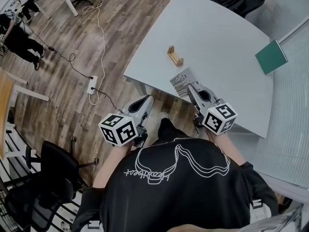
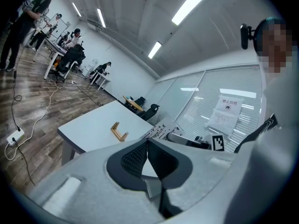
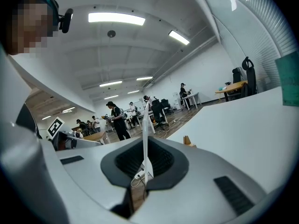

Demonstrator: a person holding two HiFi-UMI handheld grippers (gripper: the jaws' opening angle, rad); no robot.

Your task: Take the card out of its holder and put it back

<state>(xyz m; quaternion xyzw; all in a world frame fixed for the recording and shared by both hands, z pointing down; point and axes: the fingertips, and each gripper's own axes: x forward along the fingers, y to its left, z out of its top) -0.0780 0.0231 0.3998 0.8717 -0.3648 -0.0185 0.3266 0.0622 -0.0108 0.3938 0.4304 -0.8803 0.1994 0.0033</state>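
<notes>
Right gripper (image 1: 189,87) clamps the card (image 1: 181,81) — its length juts forward toward the wooden holder (image 1: 175,55) — left gripper (image 1: 147,101) closed, empty.

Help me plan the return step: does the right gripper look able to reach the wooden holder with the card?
Probably yes. The right gripper is shut on the card at the near edge of the table, and nothing stands between it and the empty holder.
</notes>
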